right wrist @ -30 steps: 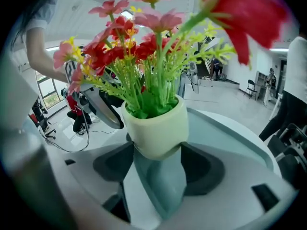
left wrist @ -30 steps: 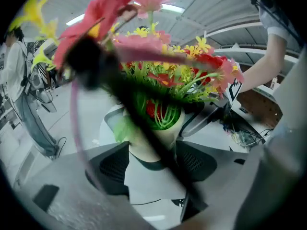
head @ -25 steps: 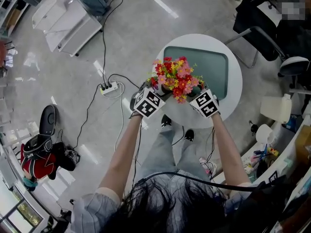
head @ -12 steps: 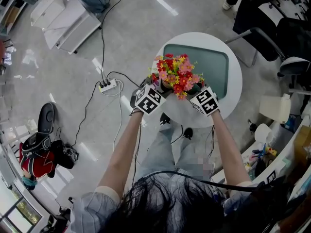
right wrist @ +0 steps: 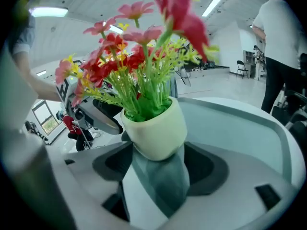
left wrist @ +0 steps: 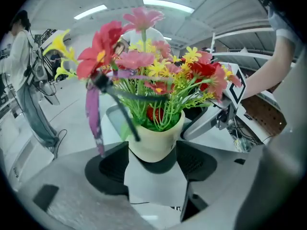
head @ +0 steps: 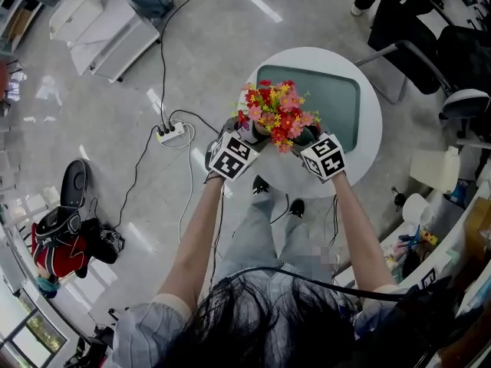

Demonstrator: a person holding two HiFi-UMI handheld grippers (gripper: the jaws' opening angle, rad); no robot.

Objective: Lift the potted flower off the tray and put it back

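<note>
The potted flower (head: 275, 116), red, pink and yellow blooms in a cream pot (left wrist: 156, 140), hangs in the air over the near left edge of the grey-green tray (head: 337, 98). Both grippers hold it from opposite sides. My left gripper (head: 247, 140) is shut on the pot's left side, and my right gripper (head: 307, 139) is shut on its right side. In the left gripper view the pot sits wedged between the dark pads (left wrist: 112, 164). The right gripper view shows the pot (right wrist: 156, 128) clear above the tray (right wrist: 230, 128), with the left gripper (right wrist: 96, 111) behind it.
The tray lies on a small round white table (head: 368, 140). On the floor are a power strip (head: 170, 134) with cables, a black and red bag (head: 65, 244) and a white cabinet (head: 100, 21). Chairs (head: 453, 98) stand at the right. A person (right wrist: 280, 47) stands beyond the table.
Both grippers and the potted flower have drifted slightly away from the person, toward the tray. The grip on the pot is unchanged.
</note>
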